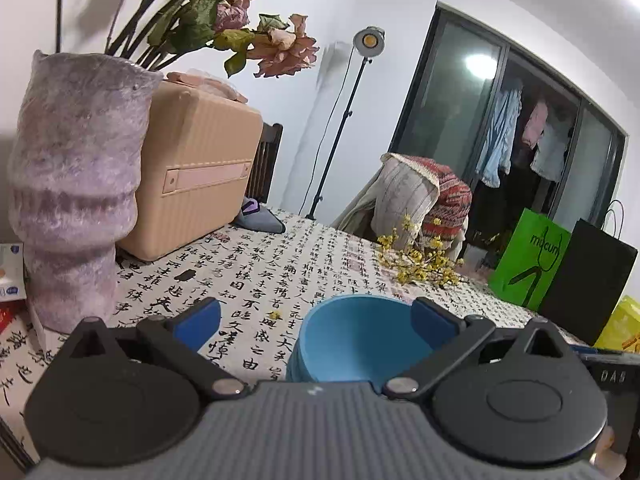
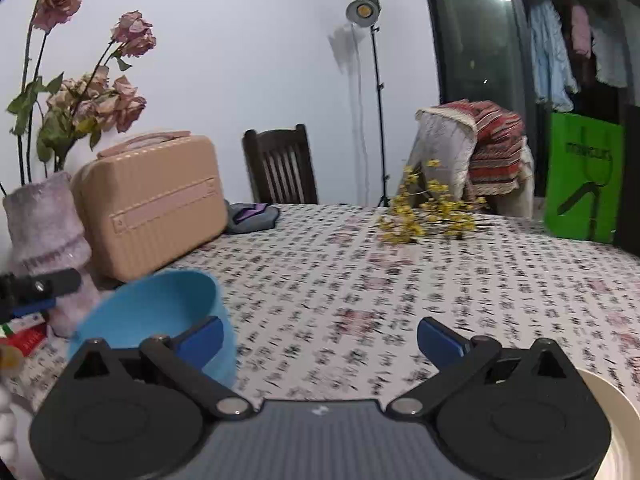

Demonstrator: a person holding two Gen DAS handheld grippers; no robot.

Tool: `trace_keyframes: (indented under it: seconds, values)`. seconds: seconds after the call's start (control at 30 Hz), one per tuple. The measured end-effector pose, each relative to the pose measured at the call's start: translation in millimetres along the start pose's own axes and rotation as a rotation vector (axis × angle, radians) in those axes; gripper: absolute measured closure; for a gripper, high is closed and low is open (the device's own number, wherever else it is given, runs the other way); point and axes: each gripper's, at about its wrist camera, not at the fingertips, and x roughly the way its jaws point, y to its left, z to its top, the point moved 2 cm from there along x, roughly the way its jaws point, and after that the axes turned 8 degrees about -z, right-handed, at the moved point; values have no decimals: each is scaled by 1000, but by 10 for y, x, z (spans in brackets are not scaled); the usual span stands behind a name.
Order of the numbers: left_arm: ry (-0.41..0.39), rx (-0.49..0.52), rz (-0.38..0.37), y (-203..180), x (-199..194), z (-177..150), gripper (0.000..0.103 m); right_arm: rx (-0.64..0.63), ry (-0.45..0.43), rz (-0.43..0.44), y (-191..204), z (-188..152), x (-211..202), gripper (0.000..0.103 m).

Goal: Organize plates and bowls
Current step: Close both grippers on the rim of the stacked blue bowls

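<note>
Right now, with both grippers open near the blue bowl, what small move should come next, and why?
Probably shift the left gripper slightly right and forward, then close on the blue bowl. It is open, and only its right finger overlaps the bowl; the left one sits over the tablecloth. The right gripper is also open, holding nothing, with a cream plate at its right.

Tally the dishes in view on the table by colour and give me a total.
Blue: 1, the blue bowl by the left gripper.
Cream: 1, a cream dish, only its edge showing beside the right gripper; plate or bowl cannot be told.
Total: 2
</note>
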Motion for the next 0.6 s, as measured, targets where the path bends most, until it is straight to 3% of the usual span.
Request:
trace_keyframes:
  seconds: [0.33,0.6]
  values:
    - [176,-92,33,199,217,195,0,35,128,113,292,385,262,0]
    - [353,-136,1,247,476,114,0,97,377,184,436,256,655,2]
